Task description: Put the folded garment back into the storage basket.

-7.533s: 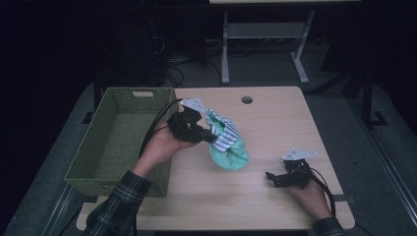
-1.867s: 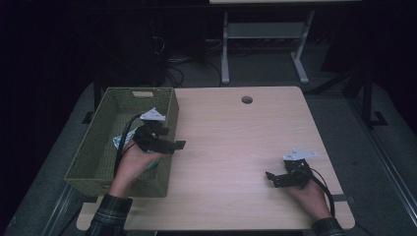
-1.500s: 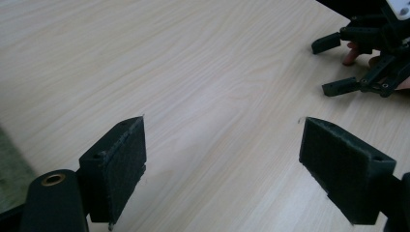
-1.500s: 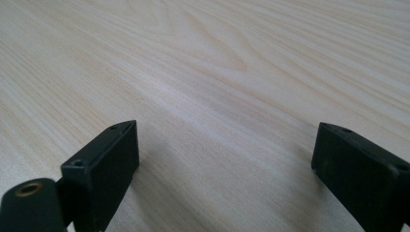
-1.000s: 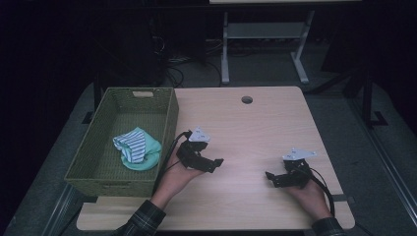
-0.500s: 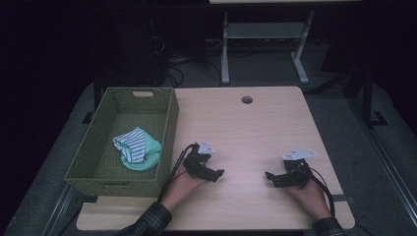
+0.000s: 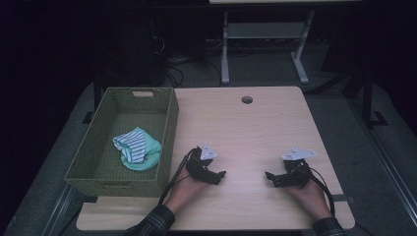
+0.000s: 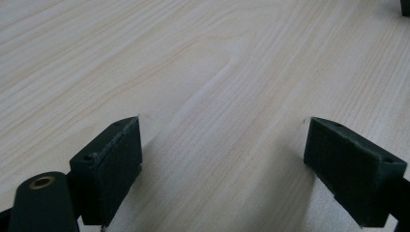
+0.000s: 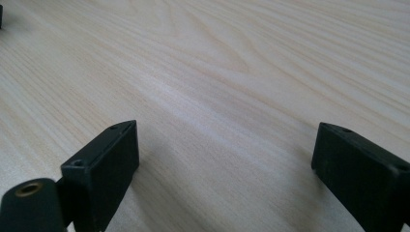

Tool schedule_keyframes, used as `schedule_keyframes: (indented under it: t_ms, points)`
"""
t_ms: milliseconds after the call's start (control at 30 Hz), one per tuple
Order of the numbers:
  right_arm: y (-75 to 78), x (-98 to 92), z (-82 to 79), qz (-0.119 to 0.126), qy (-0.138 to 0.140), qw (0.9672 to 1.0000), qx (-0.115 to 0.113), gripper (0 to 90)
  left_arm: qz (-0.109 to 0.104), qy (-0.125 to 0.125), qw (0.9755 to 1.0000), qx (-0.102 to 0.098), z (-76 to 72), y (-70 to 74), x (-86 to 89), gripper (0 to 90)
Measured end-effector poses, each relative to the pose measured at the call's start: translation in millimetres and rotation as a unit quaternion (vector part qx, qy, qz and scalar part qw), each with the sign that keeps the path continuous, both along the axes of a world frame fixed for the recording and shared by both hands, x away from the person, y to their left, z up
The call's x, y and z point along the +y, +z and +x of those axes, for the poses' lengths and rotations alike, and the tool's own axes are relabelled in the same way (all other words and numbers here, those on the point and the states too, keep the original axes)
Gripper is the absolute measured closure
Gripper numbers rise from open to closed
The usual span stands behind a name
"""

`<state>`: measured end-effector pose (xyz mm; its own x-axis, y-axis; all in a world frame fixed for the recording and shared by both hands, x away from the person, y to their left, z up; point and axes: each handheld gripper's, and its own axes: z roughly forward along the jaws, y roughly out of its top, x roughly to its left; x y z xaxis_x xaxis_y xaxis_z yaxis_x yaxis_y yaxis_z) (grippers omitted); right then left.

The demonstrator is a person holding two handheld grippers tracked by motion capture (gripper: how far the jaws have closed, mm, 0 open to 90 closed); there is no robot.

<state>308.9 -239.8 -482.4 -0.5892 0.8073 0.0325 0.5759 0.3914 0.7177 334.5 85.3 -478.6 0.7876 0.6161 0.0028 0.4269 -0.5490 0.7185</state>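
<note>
We see the left gripper (image 7: 220,175) and right gripper (image 7: 270,176) resting on the desk (image 7: 246,128), jaws spread wide, gripping nothing. The striped cloth (image 7: 136,149) lies inside the basket (image 7: 169,118).

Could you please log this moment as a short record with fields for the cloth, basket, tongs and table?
cloth: striped white and teal bundle, lying inside the basket
basket: green woven, at the table's left edge
left tongs: open, empty, low over the wood
right tongs: open, empty, low over the wood
table: light wood, round hole at its far edge
</note>
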Motion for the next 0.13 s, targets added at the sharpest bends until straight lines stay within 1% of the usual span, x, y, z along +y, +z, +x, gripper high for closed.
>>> schedule_keyframes:
  t_ms: [133]
  points:
    - [0.0, 0.1, 0.2, 0.000, 0.000, 1.0000, 0.000, 9.1, -0.002, 0.001, 1.0000, -0.001, -0.1, -0.3, -0.2, 12.6]
